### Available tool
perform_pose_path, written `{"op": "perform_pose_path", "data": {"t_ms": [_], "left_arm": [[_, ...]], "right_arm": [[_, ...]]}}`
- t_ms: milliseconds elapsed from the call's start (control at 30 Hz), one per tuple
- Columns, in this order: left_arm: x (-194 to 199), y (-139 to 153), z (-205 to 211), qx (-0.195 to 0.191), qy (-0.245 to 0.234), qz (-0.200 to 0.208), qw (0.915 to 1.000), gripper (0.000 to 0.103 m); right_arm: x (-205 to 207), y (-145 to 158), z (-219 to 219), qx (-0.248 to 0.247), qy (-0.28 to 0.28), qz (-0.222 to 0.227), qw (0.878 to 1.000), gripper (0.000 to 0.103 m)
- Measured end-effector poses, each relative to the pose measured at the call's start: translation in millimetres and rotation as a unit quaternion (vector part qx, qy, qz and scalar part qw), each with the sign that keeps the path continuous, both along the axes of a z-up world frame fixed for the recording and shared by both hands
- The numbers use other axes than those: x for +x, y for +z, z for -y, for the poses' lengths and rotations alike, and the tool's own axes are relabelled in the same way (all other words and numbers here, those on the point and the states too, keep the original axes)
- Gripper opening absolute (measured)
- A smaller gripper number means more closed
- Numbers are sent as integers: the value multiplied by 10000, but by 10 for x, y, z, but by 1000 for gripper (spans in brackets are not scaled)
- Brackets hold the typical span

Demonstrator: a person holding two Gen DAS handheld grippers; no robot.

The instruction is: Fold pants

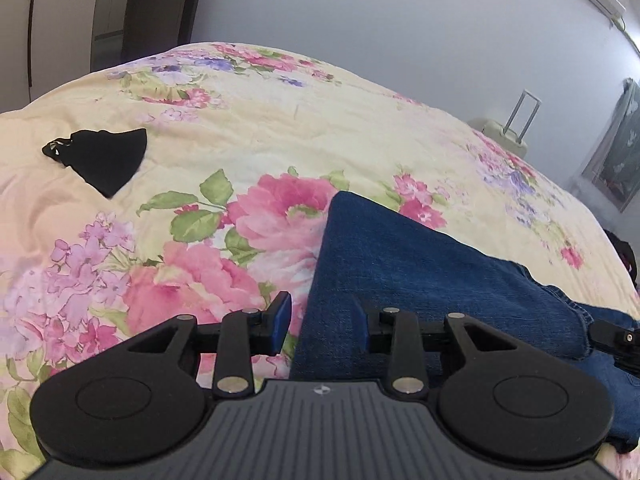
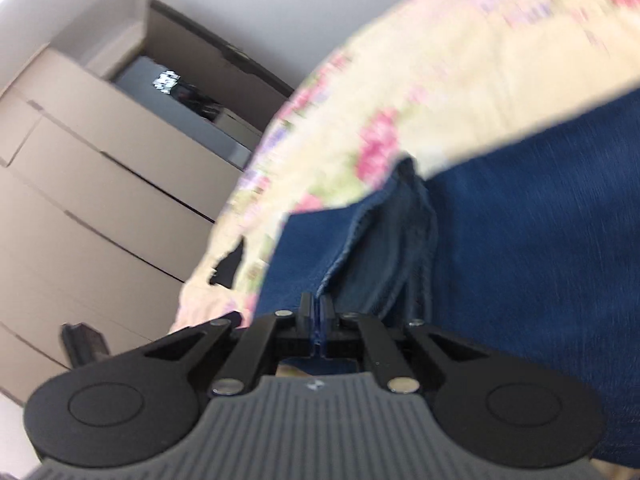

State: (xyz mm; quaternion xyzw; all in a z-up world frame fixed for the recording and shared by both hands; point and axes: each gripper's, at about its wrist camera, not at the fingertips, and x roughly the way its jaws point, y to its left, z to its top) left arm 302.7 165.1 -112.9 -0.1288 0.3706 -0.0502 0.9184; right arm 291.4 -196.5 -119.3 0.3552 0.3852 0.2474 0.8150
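Note:
Blue jeans (image 1: 420, 272) lie on a floral bedspread (image 1: 248, 128). In the left wrist view my left gripper (image 1: 322, 326) is open, its jaws standing over the left edge of a folded denim leg, empty. In the right wrist view my right gripper (image 2: 317, 316) is shut on a hem edge of the jeans (image 2: 520, 220), with the cloth pinched between the pads. This view is blurred and tilted. The tip of the right gripper (image 1: 616, 340) shows at the right edge of the left wrist view.
A small black cloth (image 1: 102, 158) lies on the bed at the left. A pale suitcase (image 1: 504, 136) stands beyond the bed's far side. Beige wardrobe doors (image 2: 92, 208) and a dark doorway (image 2: 188, 108) stand past the bed edge.

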Motion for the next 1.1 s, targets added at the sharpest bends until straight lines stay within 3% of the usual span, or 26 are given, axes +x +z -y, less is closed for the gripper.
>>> {"op": "perform_pose_path", "data": {"t_ms": [67, 133, 267, 400, 467, 500, 567, 667, 800, 933, 1033, 1100], "left_arm": [[13, 34, 17, -8, -41, 28, 10000, 39], [15, 27, 94, 49, -163, 6, 9999, 38], [35, -84, 332, 239, -499, -184, 9983, 37], [84, -247, 525, 776, -594, -374, 9945, 37], [86, -274, 528, 812, -603, -386, 9941, 37], [90, -275, 522, 797, -606, -387, 9942, 37], [95, -269, 506, 766, -624, -389, 9943, 37], [106, -263, 501, 754, -646, -390, 9943, 37], [108, -271, 496, 719, -674, -365, 9945, 37], [112, -298, 464, 652, -649, -331, 9952, 37], [121, -300, 456, 627, -594, -351, 9956, 37], [120, -269, 457, 624, -551, -345, 9959, 37]], "right_arm": [[-64, 170, 2, -164, 9, 257, 9995, 0], [-91, 163, -12, -484, -2, 181, 9987, 0], [-115, -176, -28, -612, -83, -451, 9971, 0], [-91, -463, -103, -600, -54, -830, 9947, 1], [-50, -487, -113, -623, -35, -922, 9938, 10], [-29, -488, -99, -616, -43, -913, 9939, 24], [21, -477, -43, -516, -128, -893, 9946, 43], [208, -567, 48, -245, -177, -1100, 9935, 50], [479, -848, 71, 263, -255, -1509, 9879, 50], [662, -1010, 41, 489, -243, -1534, 9867, 48], [751, -1087, 53, 730, -284, -1532, 9851, 20], [809, -1161, 60, 942, -285, -1613, 9820, 11]]}}
